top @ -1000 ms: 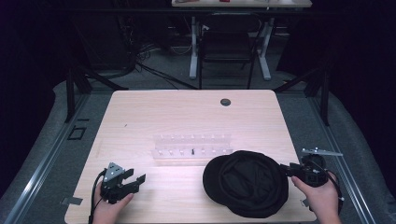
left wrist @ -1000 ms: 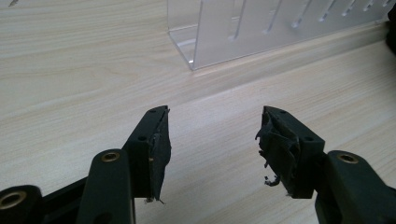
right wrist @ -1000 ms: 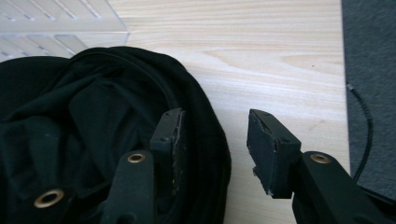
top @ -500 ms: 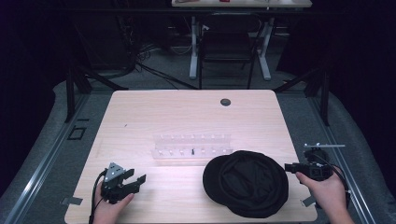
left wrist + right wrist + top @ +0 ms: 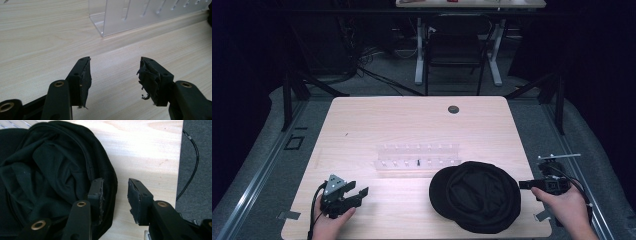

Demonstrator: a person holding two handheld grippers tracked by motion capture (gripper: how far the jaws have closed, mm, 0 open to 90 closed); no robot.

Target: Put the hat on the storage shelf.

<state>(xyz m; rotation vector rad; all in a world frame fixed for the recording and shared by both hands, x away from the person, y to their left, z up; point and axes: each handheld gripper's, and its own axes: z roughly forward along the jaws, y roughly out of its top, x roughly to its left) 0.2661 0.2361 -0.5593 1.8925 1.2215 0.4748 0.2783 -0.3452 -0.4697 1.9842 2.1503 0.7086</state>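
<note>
A black cloth hat (image 5: 476, 196) lies crumpled at the table's front right; in the right gripper view the hat (image 5: 50, 175) shows its dark folds and rim. My right gripper (image 5: 523, 185) is at the hat's right edge, near the table's right side. It is open (image 5: 115, 195), one jaw over the hat's rim, the other over bare wood, nothing between them. My left gripper (image 5: 361, 195) rests open at the front left, its jaws (image 5: 113, 77) empty above the wood.
A clear plastic rack (image 5: 417, 157) with a row of slots stands mid-table, one small dark piece (image 5: 418, 161) in it; the rack (image 5: 140, 15) is ahead of the left jaws. A round hole (image 5: 453, 109) is near the far edge. A cable (image 5: 192, 162) lies on grey floor.
My right hand and gripper have drawn a little to the right, away from the hat, toward the table's edge. The left gripper and the hat have stayed put.
</note>
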